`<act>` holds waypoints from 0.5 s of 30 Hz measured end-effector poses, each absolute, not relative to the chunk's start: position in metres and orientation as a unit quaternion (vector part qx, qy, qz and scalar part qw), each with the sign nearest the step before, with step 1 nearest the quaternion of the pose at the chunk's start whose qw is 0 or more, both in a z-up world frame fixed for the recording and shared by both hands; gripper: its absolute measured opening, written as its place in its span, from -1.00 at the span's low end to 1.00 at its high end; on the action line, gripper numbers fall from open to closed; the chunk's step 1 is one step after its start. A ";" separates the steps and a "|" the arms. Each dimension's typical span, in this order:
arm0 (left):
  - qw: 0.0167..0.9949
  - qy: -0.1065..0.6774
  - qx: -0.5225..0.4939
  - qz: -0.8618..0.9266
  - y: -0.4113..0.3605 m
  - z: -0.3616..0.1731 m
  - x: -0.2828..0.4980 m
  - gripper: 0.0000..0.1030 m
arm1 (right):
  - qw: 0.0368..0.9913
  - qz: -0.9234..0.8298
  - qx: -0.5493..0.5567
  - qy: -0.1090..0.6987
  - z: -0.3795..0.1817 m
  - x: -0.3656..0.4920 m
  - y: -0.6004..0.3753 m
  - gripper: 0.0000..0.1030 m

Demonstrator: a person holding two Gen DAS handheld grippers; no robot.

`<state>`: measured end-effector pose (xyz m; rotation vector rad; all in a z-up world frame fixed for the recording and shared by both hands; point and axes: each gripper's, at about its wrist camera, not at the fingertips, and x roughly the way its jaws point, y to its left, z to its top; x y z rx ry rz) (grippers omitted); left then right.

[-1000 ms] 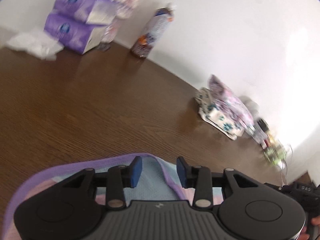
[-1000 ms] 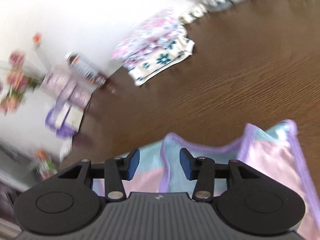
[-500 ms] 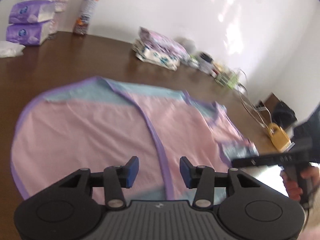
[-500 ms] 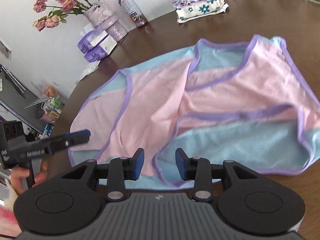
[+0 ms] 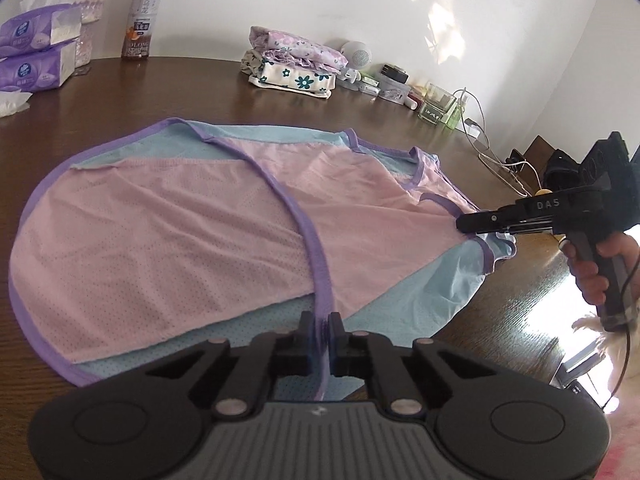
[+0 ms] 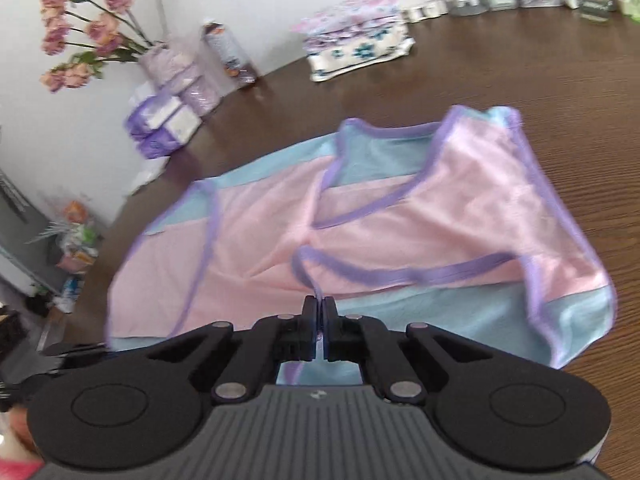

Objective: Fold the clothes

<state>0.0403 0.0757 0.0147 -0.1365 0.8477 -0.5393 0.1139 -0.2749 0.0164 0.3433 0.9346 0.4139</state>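
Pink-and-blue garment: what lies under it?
The garment lies spread on the brown wooden table, which shows on all sides of it. Whatever lies beneath the cloth is covered.

A home: wooden table (image 5: 168,92) with tissue packs (image 5: 32,56), flowers (image 6: 80,28), folded laundry (image 5: 296,64).

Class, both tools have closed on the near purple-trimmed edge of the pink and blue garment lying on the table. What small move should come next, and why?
Probably lift both tools a little and carry the edge forward. The left tool and right tool are each shut on the garment, which lies spread flat on the brown table; the far edge looks free, so the near edge can fold over it.
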 end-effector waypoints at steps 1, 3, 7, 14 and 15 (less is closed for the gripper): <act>0.873 0.407 -0.068 -0.259 0.077 0.015 0.041 -0.88 | 0.861 0.187 0.156 0.447 0.014 0.116 -0.276 -0.95; 0.871 0.410 -0.076 -0.261 0.079 0.015 0.041 -0.88 | 0.855 0.185 0.170 0.454 0.006 0.120 -0.281 -0.87; 0.869 0.410 -0.080 -0.265 0.083 0.019 0.038 -0.77 | 0.834 0.211 0.226 0.457 0.001 0.110 -0.295 -0.34; 0.870 0.411 -0.050 -0.267 0.079 0.024 0.033 -0.77 | 0.840 0.242 0.182 0.451 0.007 0.080 -0.279 -0.29; 0.870 0.412 -0.044 -0.267 0.077 0.024 0.033 -0.77 | 0.842 0.240 0.174 0.451 0.006 0.078 -0.277 -0.29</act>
